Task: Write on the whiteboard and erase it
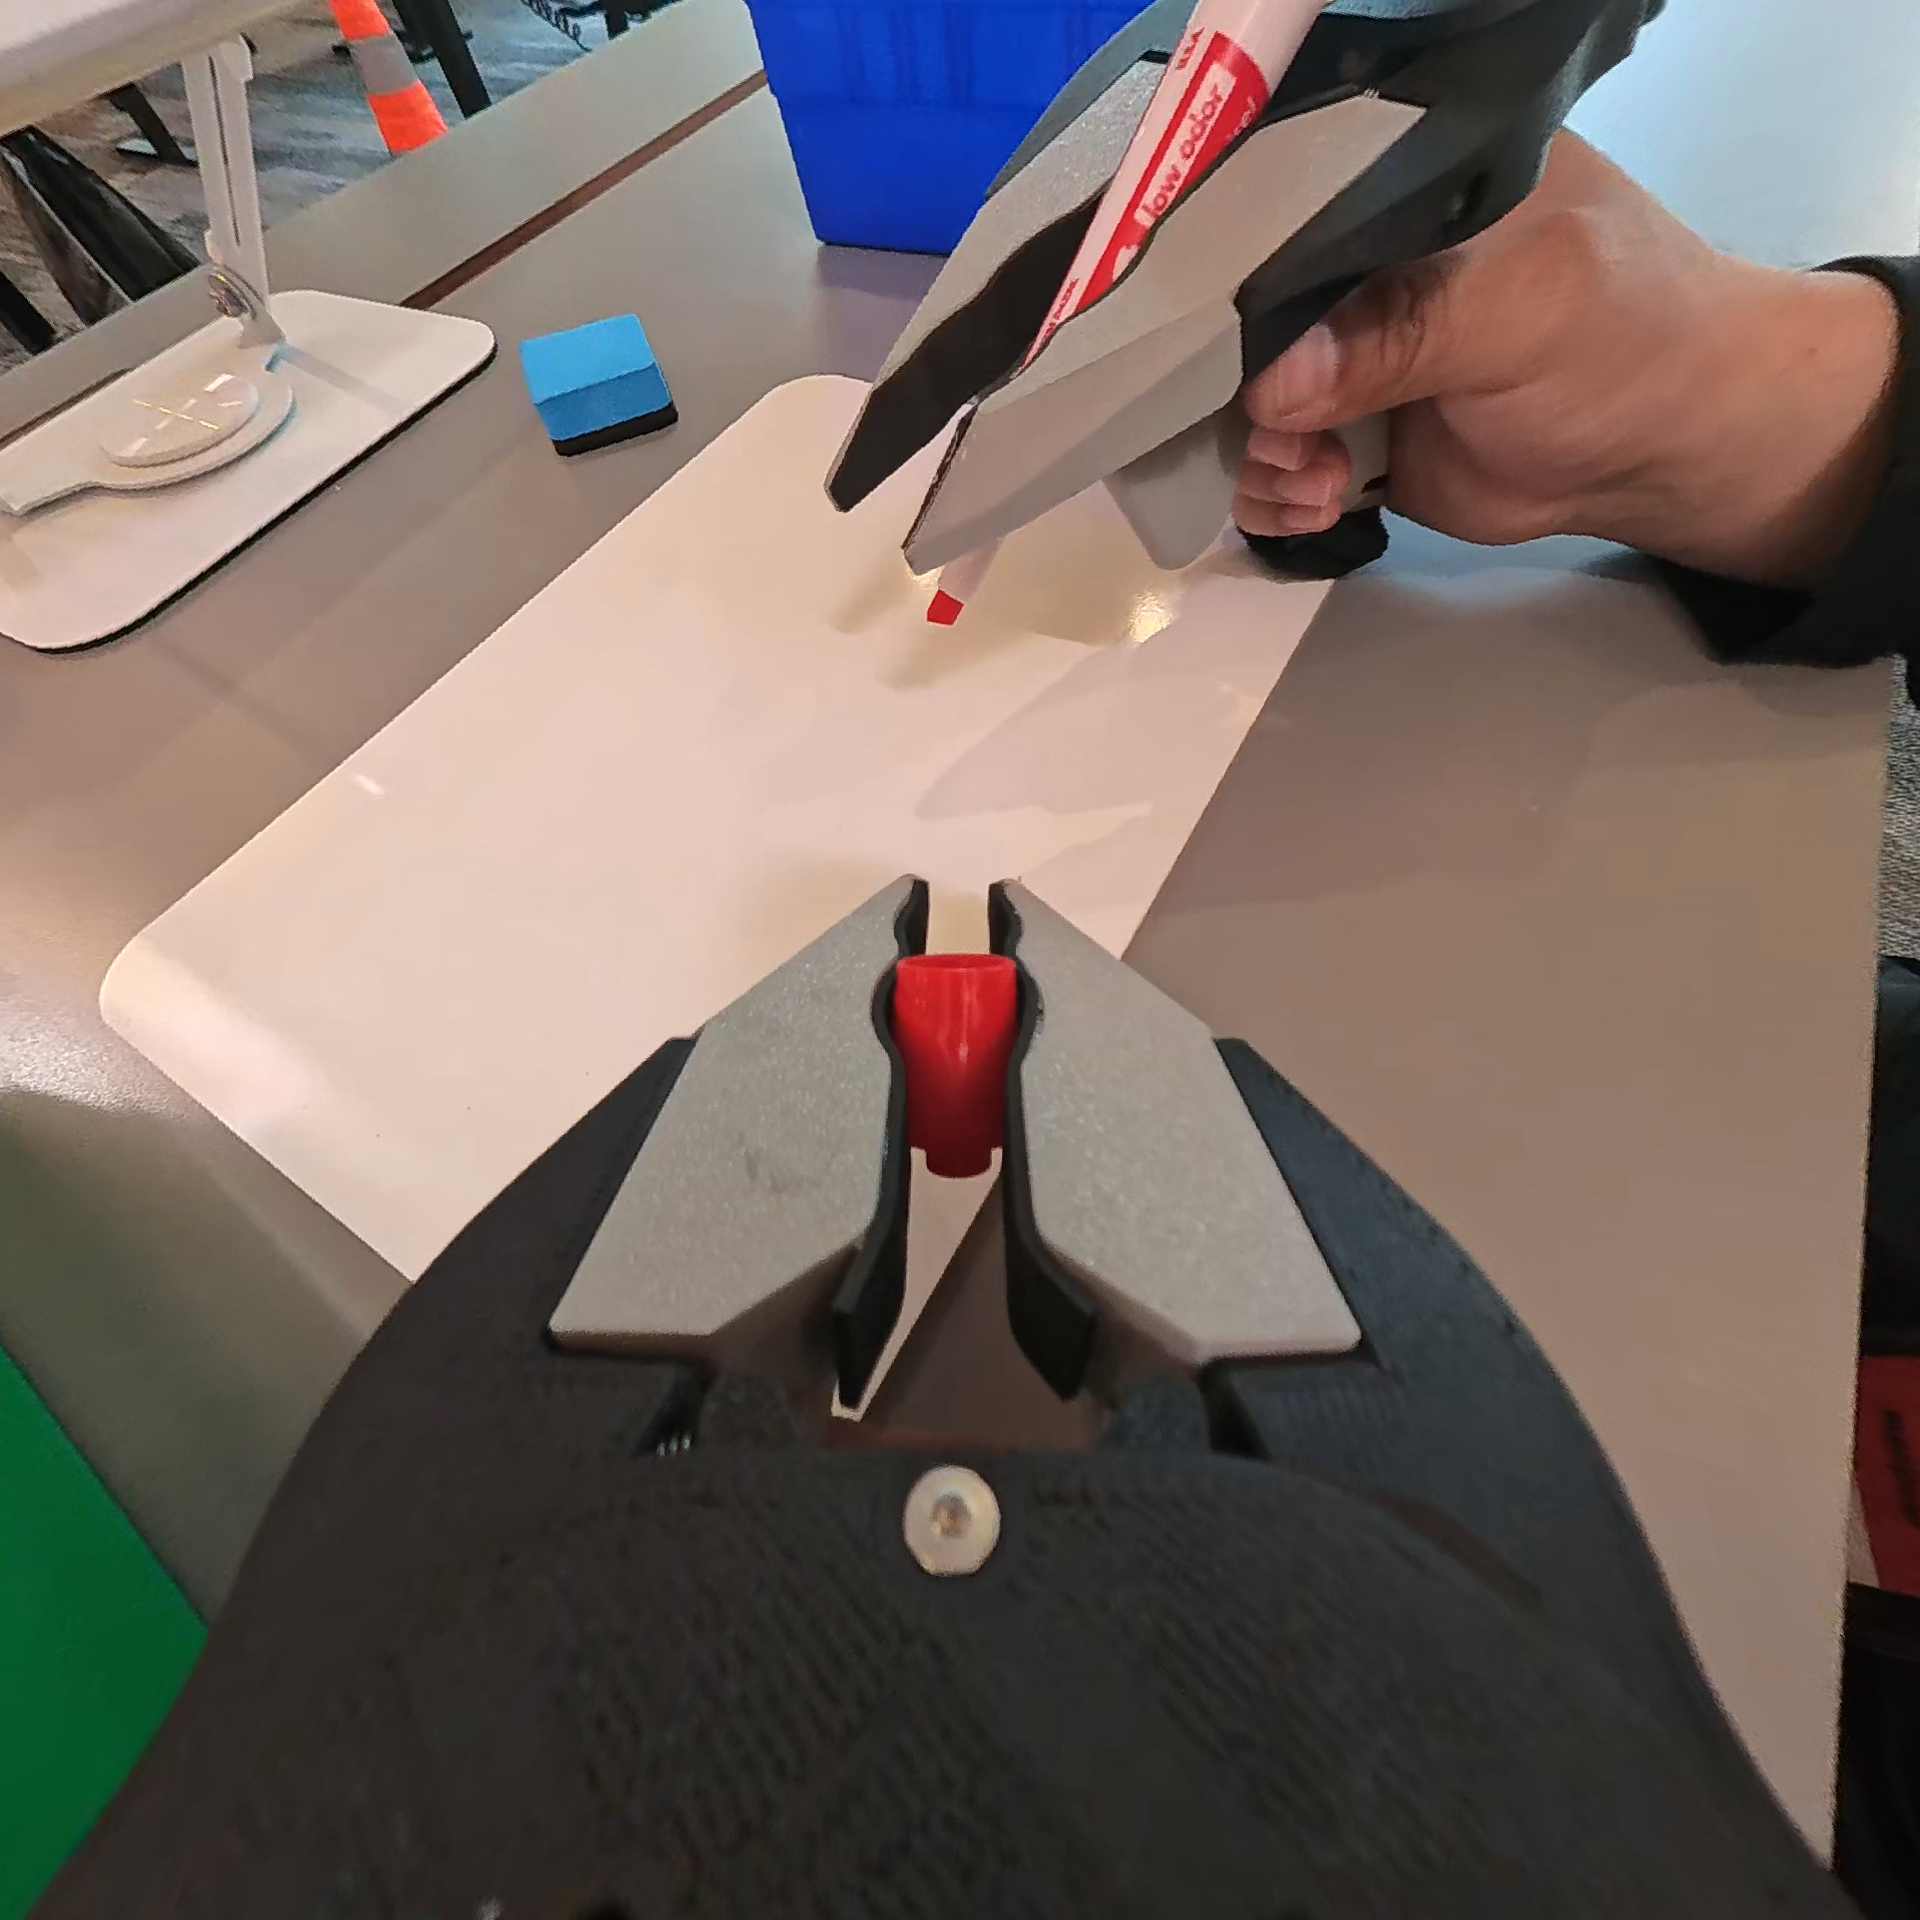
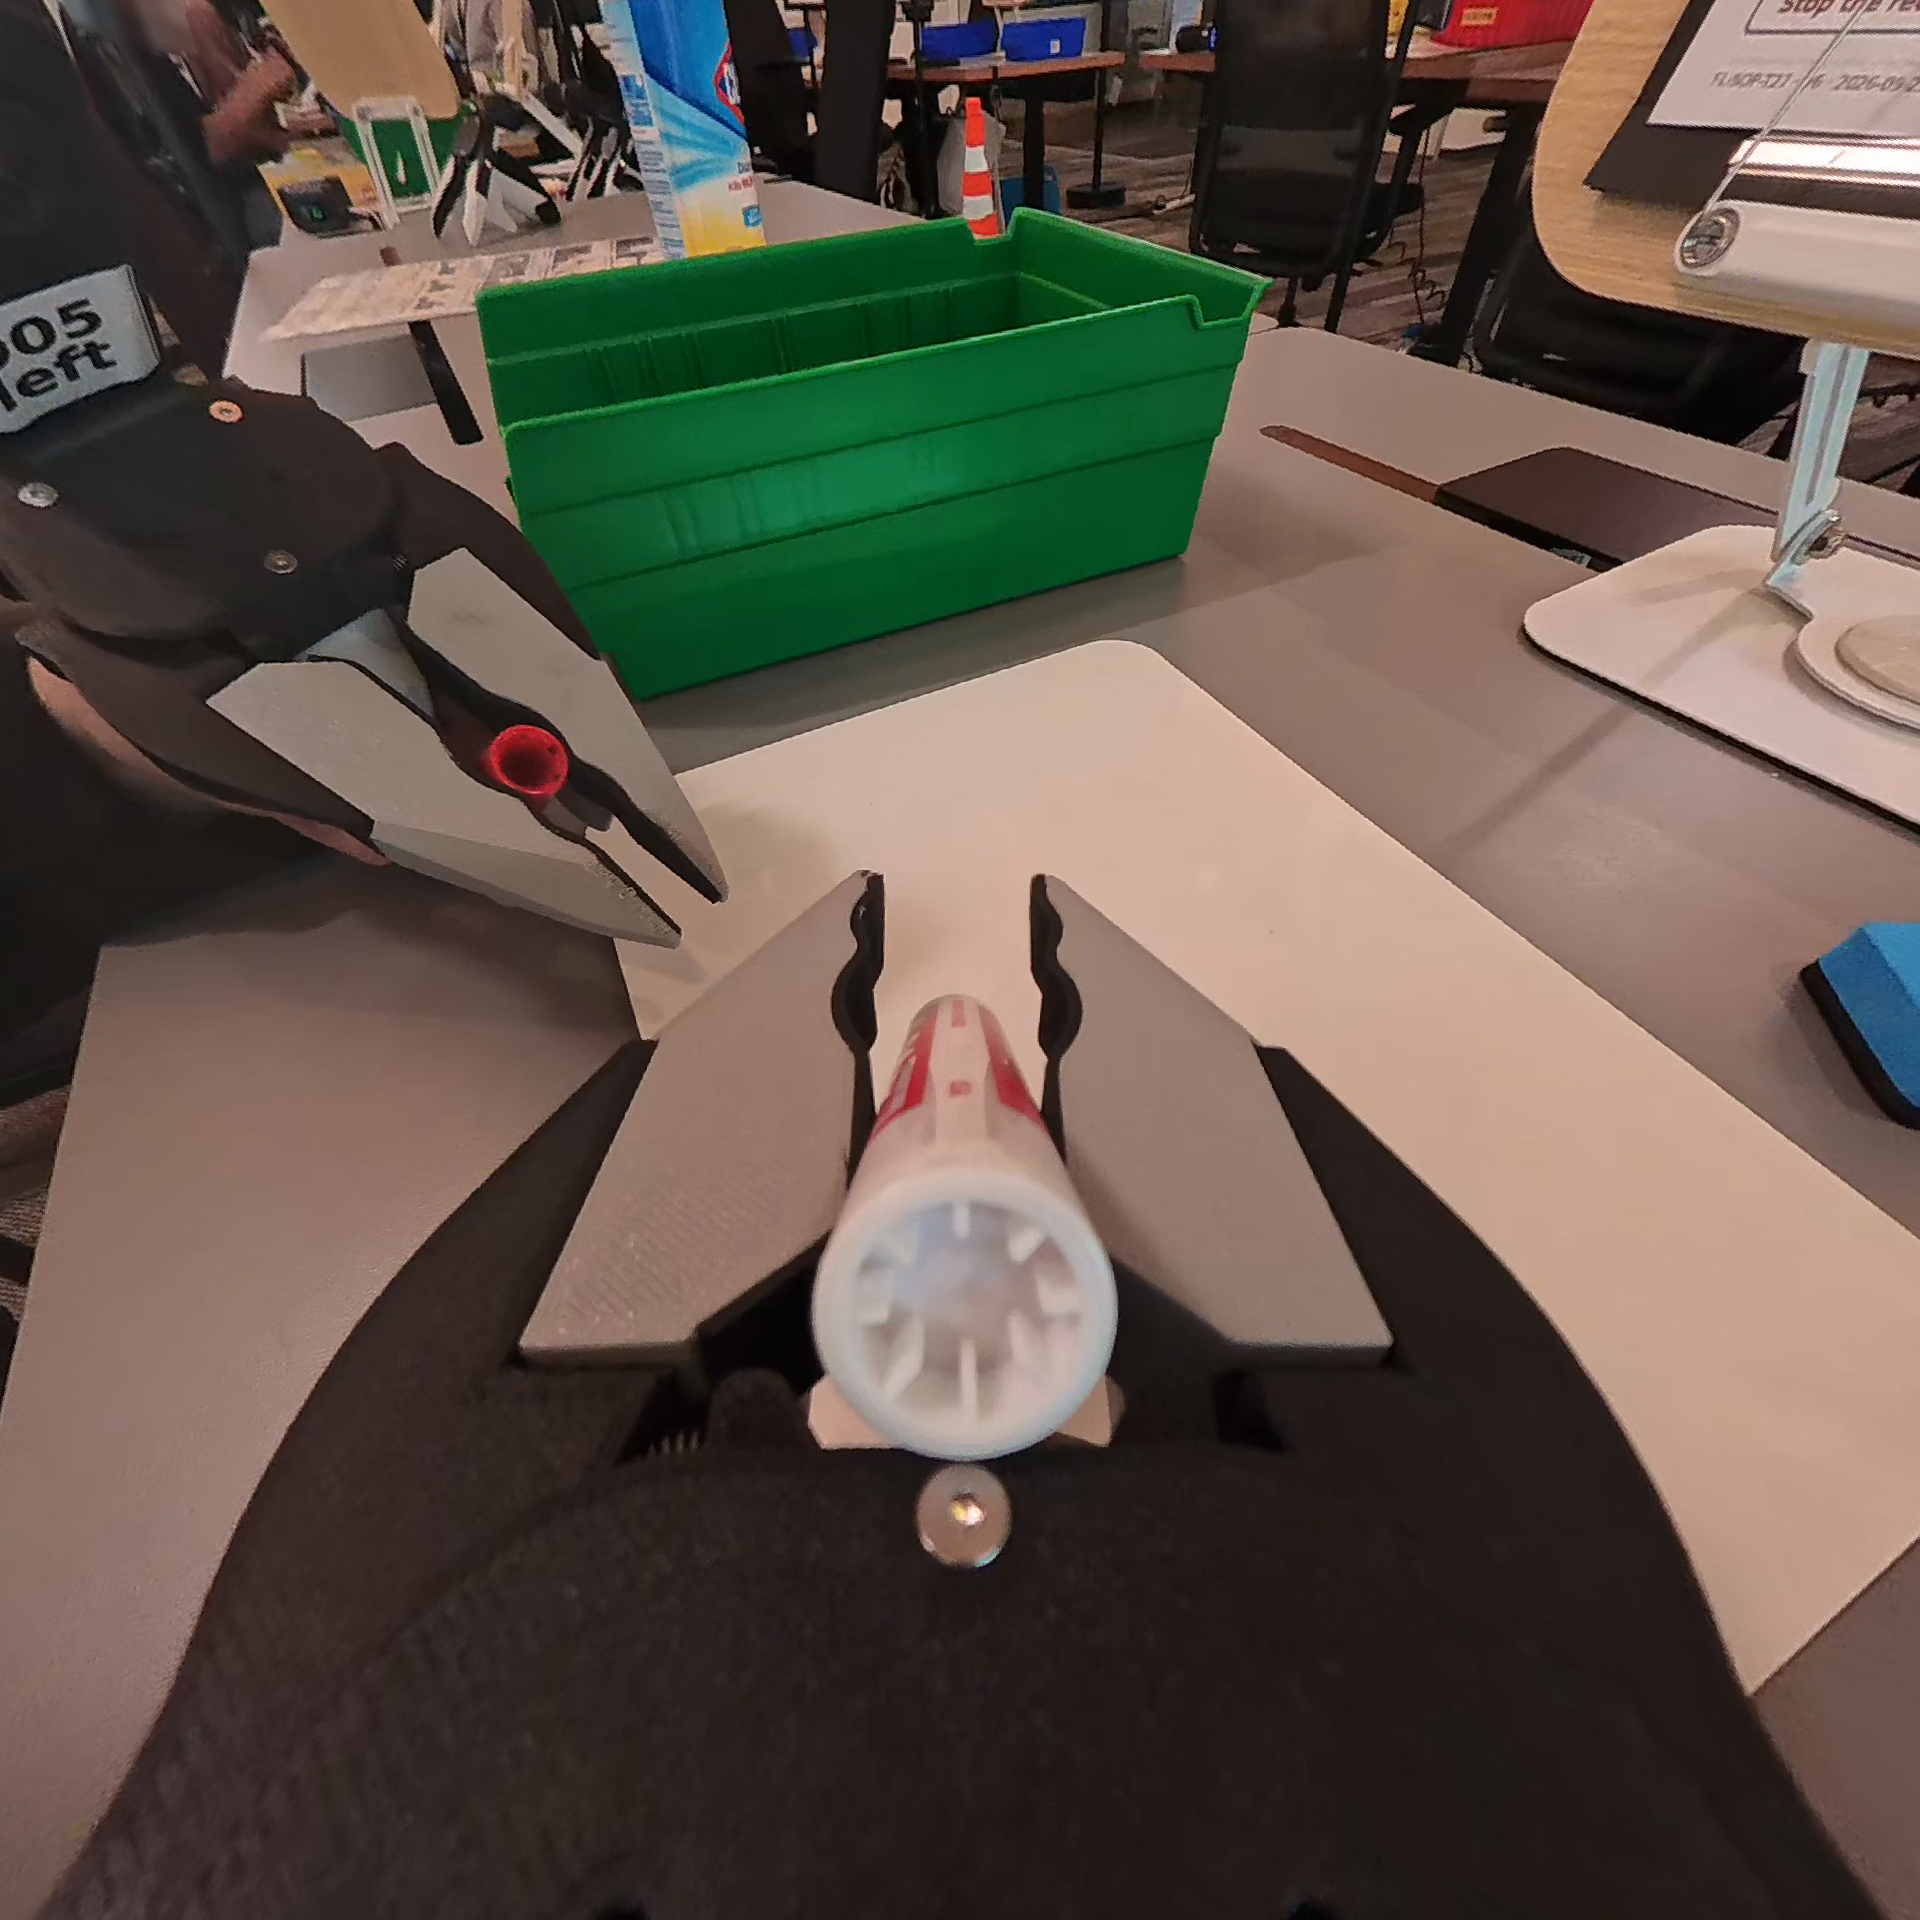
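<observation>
A blank white whiteboard [image 1: 582, 831] lies flat on the grey table; it also shows in the right wrist view [image 2: 1247, 935]. My left gripper [image 1: 958, 894] is shut on a red marker cap [image 1: 951, 1049], just over the board's near edge; the right wrist view shows it [image 2: 696, 914] with the cap [image 2: 528, 761]. My right gripper [image 2: 956, 888] is shut on a white and red marker [image 2: 961, 1195]. In the left wrist view this gripper [image 1: 883, 530] tilts the marker [image 1: 1164, 197] down, its red tip [image 1: 945, 605] just above the board. A blue eraser [image 1: 597, 382] lies beside the board.
A green bin [image 2: 862, 457] stands behind the board in the right wrist view. A blue bin [image 1: 914, 114] stands at the back in the left wrist view. A white stand with a flat base [image 1: 208, 457] sits by the eraser [image 2: 1870, 1023]. A person's hand [image 1: 1538, 395] holds the right gripper. The grippers' ends are close to 7 cm from one another. The blue eraser [image 1: 597, 382] lies some 20 cm from my right tips, 30 cm from my left tips.
</observation>
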A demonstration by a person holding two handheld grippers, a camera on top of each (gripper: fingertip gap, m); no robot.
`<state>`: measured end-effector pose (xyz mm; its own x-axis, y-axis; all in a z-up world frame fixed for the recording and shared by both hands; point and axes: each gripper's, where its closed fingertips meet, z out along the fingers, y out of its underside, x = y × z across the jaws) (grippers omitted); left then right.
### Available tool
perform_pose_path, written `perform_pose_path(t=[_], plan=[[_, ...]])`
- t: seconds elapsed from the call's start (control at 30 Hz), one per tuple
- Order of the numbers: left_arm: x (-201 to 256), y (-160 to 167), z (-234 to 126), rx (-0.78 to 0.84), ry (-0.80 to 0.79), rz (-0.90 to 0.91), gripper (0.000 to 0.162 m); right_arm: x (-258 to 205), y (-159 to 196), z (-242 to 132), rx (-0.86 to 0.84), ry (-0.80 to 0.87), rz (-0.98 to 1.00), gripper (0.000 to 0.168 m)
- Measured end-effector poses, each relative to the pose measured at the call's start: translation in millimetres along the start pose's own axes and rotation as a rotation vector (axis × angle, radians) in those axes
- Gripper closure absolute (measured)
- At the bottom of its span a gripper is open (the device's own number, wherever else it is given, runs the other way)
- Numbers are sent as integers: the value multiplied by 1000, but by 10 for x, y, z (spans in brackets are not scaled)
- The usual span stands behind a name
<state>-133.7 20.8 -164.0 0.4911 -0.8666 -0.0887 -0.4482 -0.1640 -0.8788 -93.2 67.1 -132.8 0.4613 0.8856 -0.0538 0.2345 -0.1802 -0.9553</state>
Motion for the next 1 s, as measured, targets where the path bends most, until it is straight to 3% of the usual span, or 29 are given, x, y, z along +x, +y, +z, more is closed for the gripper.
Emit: perform_pose_path(t=[0.3, 0.63, 0.8, 1.0], plan=[[-16, 192, -55, -99, -23, -29, 153, -31, -5, 84, -30, -65, 97, 142], [-257, 363, -317, -142, -97, -92, 153, -36, -241, 679, -150, -146, 67, 142], [-470, 592, -551, -218, -238, -62, 152, -23, -293, 940, -159, -164, 62, 142], [-561, 708, -583, -235, -263, -122, 152, 3, -288, 914, -119, -163, 91, 142]])
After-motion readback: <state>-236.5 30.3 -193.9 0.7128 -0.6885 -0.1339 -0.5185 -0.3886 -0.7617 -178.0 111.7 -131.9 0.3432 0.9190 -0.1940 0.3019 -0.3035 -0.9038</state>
